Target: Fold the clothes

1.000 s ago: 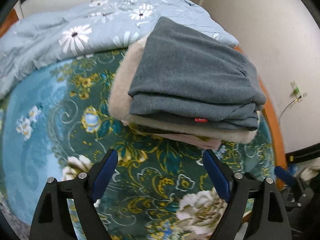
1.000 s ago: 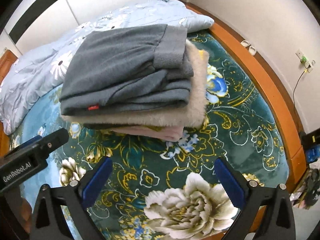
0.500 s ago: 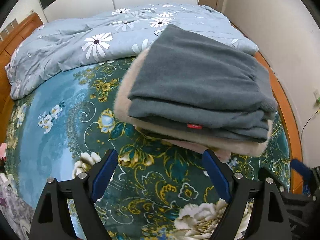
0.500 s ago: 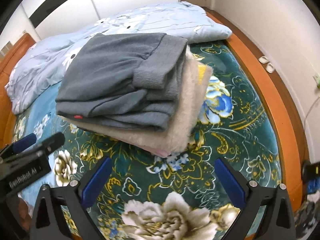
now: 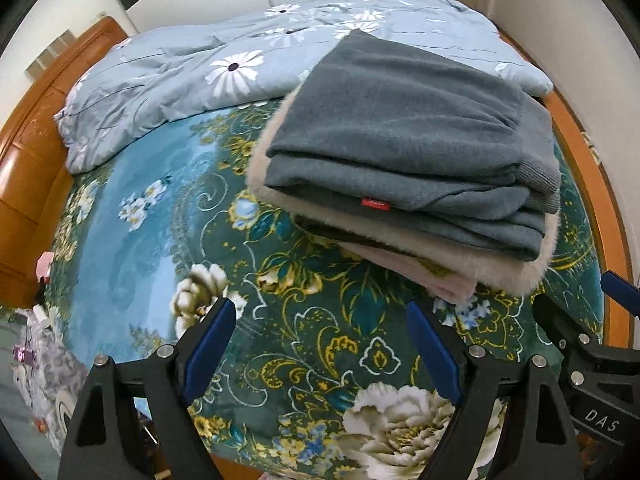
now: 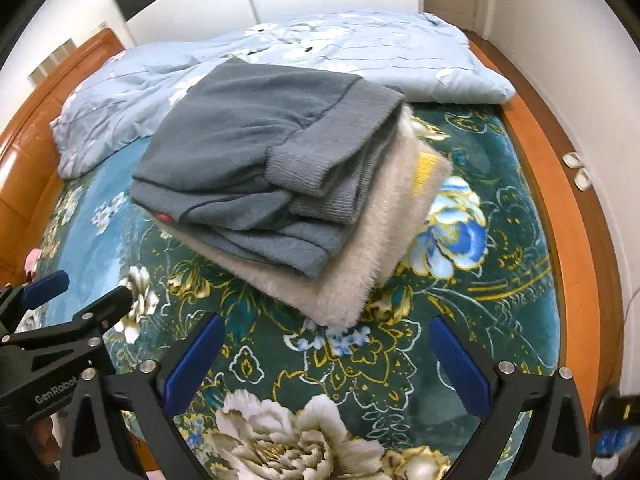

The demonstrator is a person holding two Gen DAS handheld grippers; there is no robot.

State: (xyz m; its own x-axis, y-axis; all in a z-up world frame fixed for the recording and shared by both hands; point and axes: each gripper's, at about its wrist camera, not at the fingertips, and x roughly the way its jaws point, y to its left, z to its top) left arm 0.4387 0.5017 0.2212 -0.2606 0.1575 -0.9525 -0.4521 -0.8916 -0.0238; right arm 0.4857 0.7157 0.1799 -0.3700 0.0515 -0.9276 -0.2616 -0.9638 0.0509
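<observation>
A stack of folded clothes lies on the floral bedspread [image 5: 304, 312] [image 6: 472, 280]. On top is a grey-blue sweater [image 5: 404, 140] [image 6: 256, 152] with a small red tag, under it a fluffy cream garment [image 5: 512, 272] [image 6: 360, 264], and a pink piece [image 5: 448, 284] at the bottom. My left gripper [image 5: 320, 344] hangs open over the bedspread, short of the stack's near edge, with nothing between its blue pads. My right gripper [image 6: 326, 354] is also open and empty, just in front of the stack's cream corner. Each gripper shows at the edge of the other's view.
A light blue daisy-print quilt [image 5: 248, 64] [image 6: 360, 48] is bunched along the far side of the bed. An orange wooden bed frame [image 5: 24, 184] [image 6: 560, 184] borders the mattress, with white walls close behind it and to the right. Small items lie on the floor at the left.
Both grippers have drawn back from the stack and turned, so more of the bed, quilt and wooden frame shows. The stack has not moved and the jaws stay wide.
</observation>
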